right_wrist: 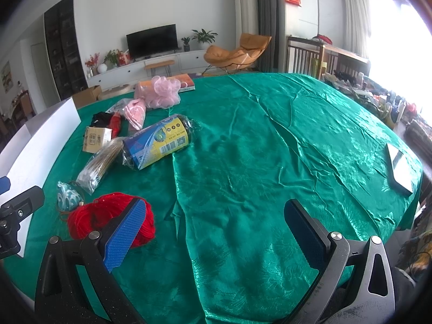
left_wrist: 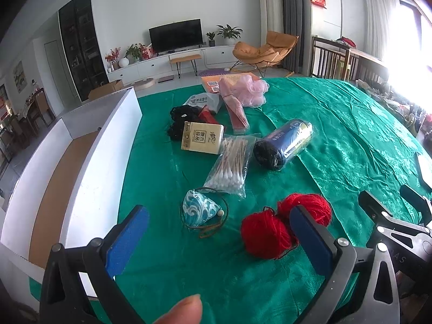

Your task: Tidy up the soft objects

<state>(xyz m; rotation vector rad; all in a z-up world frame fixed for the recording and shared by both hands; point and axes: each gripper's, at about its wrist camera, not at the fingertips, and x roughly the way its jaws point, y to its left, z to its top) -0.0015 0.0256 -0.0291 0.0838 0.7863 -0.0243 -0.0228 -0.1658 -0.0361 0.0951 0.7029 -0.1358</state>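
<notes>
Both tongs wide, holding nothing. My left gripper (left_wrist: 219,239) hangs over the table's near-left part, aimed betw. the blue pouch (left_wrist: 199,210) and the red yarn (left_wrist: 286,224); the yarn touches its right pad in view, not gripped. Right gripper (right_wrist: 220,239) idles over bare green cloth (right_wrist: 270,148). Soft stuff clusters along the left edge beside the white box (left_wrist: 89,162), prob. the drop spot: swab bag (left_wrist: 229,164), tissue pack (left_wrist: 201,138), bag roll (left_wrist: 283,143), pink puff (left_wrist: 249,89). Right half is open room; phone (right_wrist: 401,168) lies at the right edge.
</notes>
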